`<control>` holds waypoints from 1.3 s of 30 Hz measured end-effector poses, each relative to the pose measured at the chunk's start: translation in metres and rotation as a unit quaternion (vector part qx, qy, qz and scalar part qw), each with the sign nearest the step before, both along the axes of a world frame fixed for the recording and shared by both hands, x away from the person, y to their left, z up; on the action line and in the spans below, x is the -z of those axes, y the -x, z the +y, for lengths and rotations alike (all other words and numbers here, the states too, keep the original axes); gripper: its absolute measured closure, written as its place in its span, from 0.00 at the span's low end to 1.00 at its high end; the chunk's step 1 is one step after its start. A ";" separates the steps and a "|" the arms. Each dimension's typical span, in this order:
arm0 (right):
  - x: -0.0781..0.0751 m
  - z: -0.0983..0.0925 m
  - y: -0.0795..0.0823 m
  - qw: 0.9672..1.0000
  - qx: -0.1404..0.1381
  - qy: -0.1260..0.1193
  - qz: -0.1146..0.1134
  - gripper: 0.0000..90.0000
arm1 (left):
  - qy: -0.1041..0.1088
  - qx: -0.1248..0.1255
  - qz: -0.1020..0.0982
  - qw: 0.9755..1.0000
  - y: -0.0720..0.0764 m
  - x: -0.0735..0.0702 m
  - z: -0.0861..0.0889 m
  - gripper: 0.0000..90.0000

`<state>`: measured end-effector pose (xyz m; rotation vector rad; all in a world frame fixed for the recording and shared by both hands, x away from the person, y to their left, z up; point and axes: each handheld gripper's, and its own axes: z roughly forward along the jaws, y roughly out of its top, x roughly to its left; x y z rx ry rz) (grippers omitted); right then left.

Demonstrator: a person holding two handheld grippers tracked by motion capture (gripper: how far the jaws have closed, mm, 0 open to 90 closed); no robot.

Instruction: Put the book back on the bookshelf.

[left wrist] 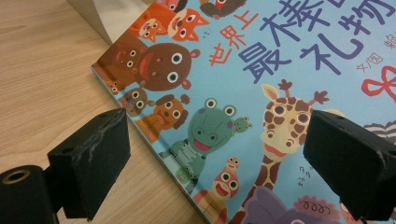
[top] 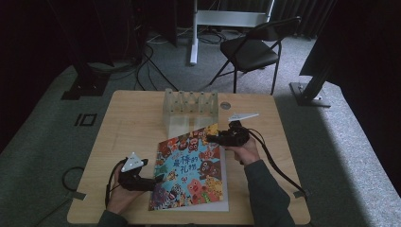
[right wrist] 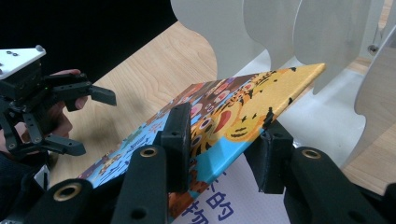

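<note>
A colourful picture book lies on the wooden table with cartoon animals on its blue cover. My right gripper is at the book's far right corner. In the right gripper view its jaws are shut on the corner of the cover, which is raised off a white page beneath. My left gripper is at the book's left edge, low over the table. Its pads stand wide apart, one over the wood and one over the cover, holding nothing. The right gripper view also shows the left gripper open.
A pale slotted rack stands on the table just behind the book, and its upright dividers rise close behind the lifted corner. A black folding chair and cables are on the carpet beyond the table.
</note>
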<state>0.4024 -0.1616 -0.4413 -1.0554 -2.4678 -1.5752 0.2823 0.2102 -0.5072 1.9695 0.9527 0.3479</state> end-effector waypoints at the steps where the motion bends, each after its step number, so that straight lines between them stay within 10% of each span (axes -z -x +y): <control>1: 0.000 0.000 0.000 1.000 0.000 0.000 0.000 0.70 | 0.000 -0.001 0.000 1.000 0.000 0.000 0.000 0.08; 39: -0.022 -0.009 0.025 0.999 0.016 -0.029 -0.035 0.77 | 0.015 -0.006 0.002 1.000 -0.007 -0.003 0.013 0.16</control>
